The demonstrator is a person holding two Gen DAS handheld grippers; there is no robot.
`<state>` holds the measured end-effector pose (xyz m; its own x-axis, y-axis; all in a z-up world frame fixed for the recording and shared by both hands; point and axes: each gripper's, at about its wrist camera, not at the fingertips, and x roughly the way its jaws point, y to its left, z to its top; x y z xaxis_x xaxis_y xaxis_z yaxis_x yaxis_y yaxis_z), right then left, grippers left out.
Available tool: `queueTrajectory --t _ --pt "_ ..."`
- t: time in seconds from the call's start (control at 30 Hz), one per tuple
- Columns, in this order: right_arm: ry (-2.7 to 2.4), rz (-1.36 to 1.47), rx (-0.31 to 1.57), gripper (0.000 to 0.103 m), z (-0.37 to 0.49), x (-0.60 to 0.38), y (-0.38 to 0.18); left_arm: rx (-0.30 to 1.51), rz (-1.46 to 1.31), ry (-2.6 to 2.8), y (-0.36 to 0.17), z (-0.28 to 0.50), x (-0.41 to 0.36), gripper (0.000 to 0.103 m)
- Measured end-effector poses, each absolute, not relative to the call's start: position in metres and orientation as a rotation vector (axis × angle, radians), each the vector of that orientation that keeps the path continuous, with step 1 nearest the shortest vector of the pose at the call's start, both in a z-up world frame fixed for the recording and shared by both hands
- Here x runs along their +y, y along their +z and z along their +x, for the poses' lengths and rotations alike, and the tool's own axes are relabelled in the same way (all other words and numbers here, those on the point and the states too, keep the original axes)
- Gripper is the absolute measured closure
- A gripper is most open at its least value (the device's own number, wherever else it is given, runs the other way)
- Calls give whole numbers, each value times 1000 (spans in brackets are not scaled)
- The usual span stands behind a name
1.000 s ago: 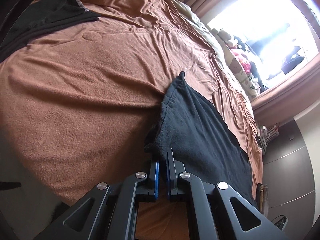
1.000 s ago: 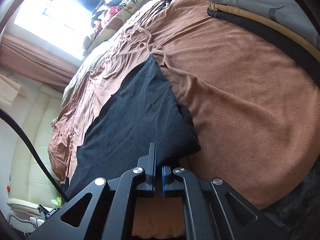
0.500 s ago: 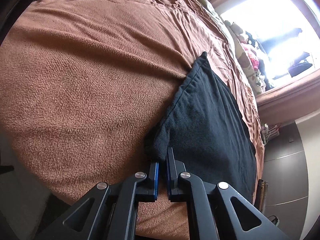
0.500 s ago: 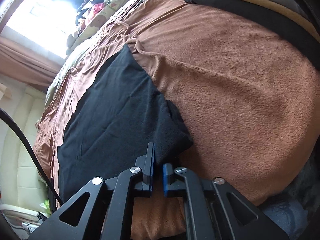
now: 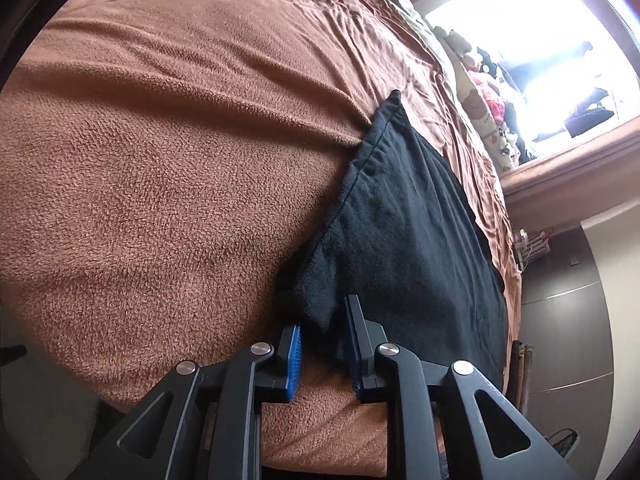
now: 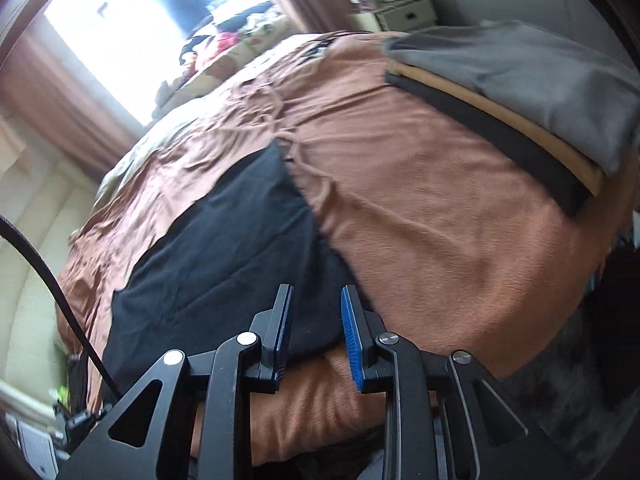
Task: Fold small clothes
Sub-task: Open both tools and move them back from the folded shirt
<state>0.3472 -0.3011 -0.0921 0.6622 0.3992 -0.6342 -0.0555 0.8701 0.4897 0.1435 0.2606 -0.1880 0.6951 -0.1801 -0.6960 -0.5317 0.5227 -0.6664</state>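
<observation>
Black fleece garment (image 5: 404, 232) lay soft, limp, light on bed (image 5: 160, 160). Left tool (image 5: 324, 344), right tool (image 6: 316, 328) opening, corners slack between pads; regrip at 12 o'clock edge.

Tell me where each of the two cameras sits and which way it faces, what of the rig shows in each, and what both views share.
Left wrist: sits on the left gripper, angled down over the brown blanket; its jaws are opening around a corner of the black garment, window at upper right.
Right wrist: sits on the right gripper, angled down the bed; jaws opening, garment's edge between the pads, folded stack at right, cable at left.
Shared: the garment, the blanket, the bright window.
</observation>
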Motion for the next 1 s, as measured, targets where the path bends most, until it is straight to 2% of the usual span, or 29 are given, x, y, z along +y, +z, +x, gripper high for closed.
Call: queueTrajectory --t 0.07,0.17,0.27,0.6,1.0 --pt "318 428 809 81 340 -287 -88 800 -1024 215 -186 143 260 67" --pt "386 383 819 81 329 -261 -82 801 -1013 195 -181 142 259 56" --pt "447 340 823 81 320 -238 -78 790 -1020 187 -180 137 260 53" --pt "581 182 948 81 324 -149 -91 738 -1133 170 -189 119 273 53" --pt "720 56 1056 81 395 -87 -118 697 -1165 176 -195 133 275 53"
